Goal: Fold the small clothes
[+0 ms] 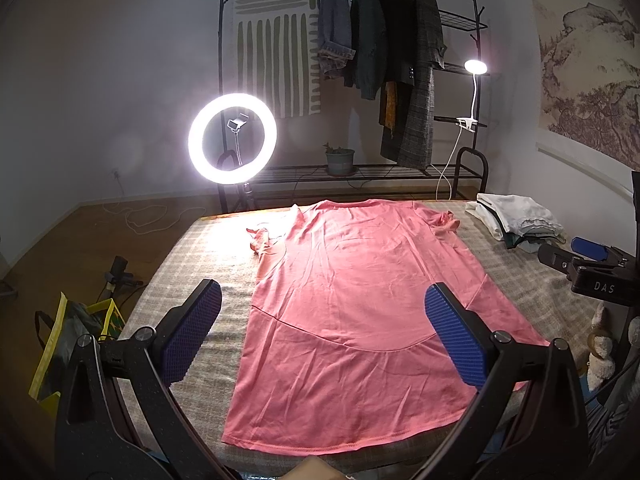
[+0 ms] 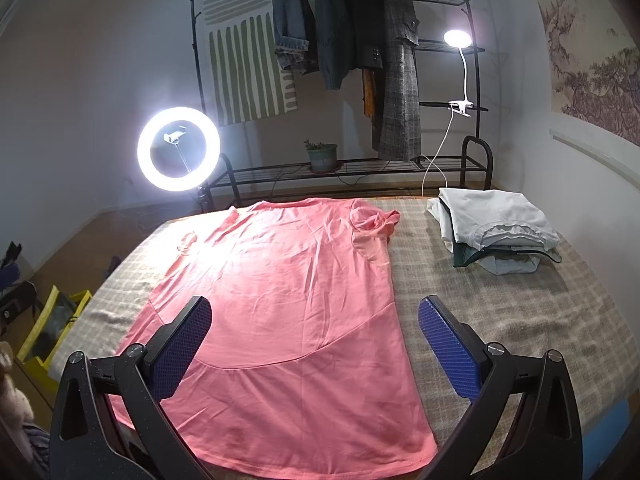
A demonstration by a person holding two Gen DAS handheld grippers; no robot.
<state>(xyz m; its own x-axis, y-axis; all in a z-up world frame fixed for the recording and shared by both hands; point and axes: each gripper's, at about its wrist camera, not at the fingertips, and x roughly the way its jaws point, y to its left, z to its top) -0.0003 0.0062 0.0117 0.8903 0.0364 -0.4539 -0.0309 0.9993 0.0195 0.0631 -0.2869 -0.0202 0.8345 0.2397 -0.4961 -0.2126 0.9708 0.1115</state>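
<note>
Pink shirt (image 2: pixel 288 300) hem behind tongs

L tool (image 1: pixel 322 304): jaws wide, empty | R tool (image 2: pixel 316 320): same

A lit ring light (image 1: pixel 232 138) stands beside a coat rack (image 1: pixel 400 60).

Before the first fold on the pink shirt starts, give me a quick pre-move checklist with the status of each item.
1. Pink shirt spread flat on the checked cover: ok, only light wrinkles.
2. Sleeves laid out: not ok, both are bunched near the shoulders.
3. Left gripper open and empty: ok.
4. Right gripper open and empty: ok.
5. Folded pile clear of the shirt: ok, a gap of cover shows between them.
6. Near hem reachable: ok, it lies just ahead of both grippers.
</note>
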